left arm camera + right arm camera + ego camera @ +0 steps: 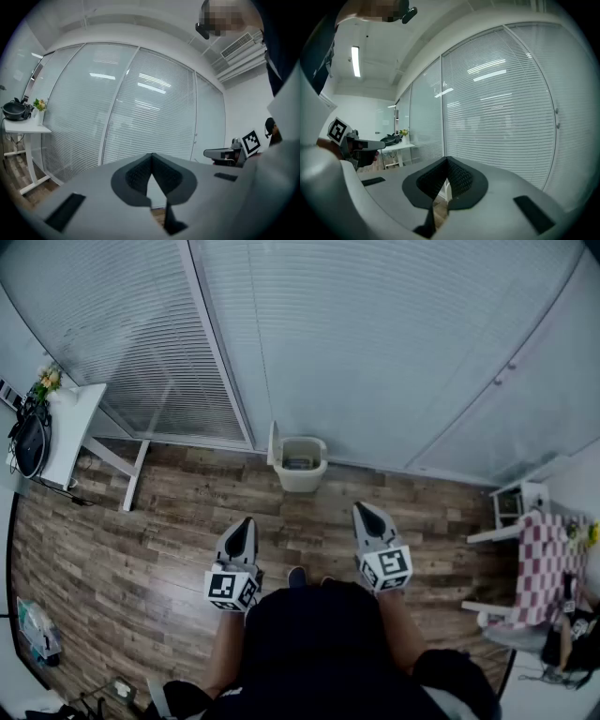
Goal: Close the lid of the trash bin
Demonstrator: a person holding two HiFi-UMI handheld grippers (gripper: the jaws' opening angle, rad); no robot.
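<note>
A small white trash bin (300,468) stands on the wood floor against the blind-covered glass wall. Its lid (273,443) is raised upright on the bin's left side, and something dark lies inside. Both grippers hover in front of me, well short of the bin and pointing toward it. My left gripper (247,523) is shut with nothing between its jaws, its pads meeting in the left gripper view (151,157). My right gripper (362,510) is likewise shut and empty, with its tips together in the right gripper view (446,161). Each gripper view shows the other gripper off to the side.
A white desk (82,418) at the left carries a black bag (30,442) and flowers (47,380). At the right stand a table with a red checked cloth (542,563) and a white stand (514,505). Wood floor (178,521) lies between me and the bin.
</note>
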